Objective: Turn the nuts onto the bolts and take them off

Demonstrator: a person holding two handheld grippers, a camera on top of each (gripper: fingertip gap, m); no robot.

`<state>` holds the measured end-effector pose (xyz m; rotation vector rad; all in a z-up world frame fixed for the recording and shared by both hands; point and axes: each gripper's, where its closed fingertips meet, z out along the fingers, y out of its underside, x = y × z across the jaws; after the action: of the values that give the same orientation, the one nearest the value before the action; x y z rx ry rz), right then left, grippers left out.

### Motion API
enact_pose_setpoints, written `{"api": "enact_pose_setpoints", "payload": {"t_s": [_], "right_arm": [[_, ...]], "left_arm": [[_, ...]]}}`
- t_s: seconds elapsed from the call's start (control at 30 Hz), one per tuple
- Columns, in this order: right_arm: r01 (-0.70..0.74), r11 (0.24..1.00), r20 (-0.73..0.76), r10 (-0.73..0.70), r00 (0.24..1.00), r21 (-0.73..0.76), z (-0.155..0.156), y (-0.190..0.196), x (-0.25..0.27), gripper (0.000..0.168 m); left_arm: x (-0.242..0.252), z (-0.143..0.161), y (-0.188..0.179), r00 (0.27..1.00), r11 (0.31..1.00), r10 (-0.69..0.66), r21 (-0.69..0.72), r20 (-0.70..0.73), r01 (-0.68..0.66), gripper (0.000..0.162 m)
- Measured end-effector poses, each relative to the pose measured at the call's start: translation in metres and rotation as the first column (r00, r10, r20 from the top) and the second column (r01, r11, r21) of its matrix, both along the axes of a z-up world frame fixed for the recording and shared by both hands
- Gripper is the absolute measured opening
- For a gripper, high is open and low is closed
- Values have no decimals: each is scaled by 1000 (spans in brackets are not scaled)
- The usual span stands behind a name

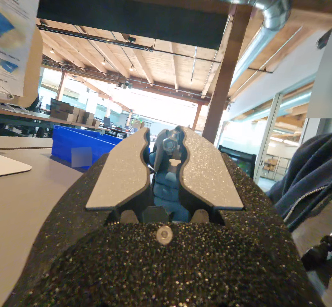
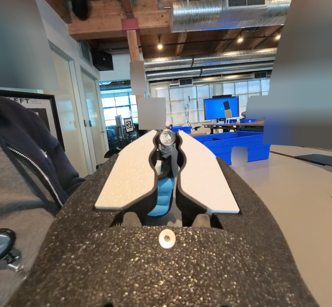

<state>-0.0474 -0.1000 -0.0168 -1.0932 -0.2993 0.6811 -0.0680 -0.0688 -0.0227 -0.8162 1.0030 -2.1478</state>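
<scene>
In the left wrist view a steel hex nut sits end-on on a bolt that runs away from me. My left gripper stands around it with its jaws apart; the right finger is close beside the nut, the left finger is clear of it. A grey finger of the other gripper shows in that gap. In the right wrist view my right gripper is shut on the bolt's round head, held above the table. A blue-gloved hand shows beyond it.
Blue plastic bins stand on the grey table, one at the left and one at the right. A person's dark zipped jacket is close by. A white pad lies at the table's left. One gripper's finger ends stand about 5 cm off the other's.
</scene>
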Motion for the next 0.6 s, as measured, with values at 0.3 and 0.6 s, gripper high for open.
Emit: {"api": "enact_pose_setpoints", "payload": {"t_s": [0.3, 0.6], "right_arm": [[-11, 998, 42, 9, 999, 60, 33, 23, 6, 17], [37, 999, 16, -38, 999, 35, 24, 29, 29, 17]], "left_arm": [[27, 47, 16, 997, 982, 58, 180, 48, -66, 30], [43, 21, 22, 999, 978, 22, 209, -29, -15, 29]]}}
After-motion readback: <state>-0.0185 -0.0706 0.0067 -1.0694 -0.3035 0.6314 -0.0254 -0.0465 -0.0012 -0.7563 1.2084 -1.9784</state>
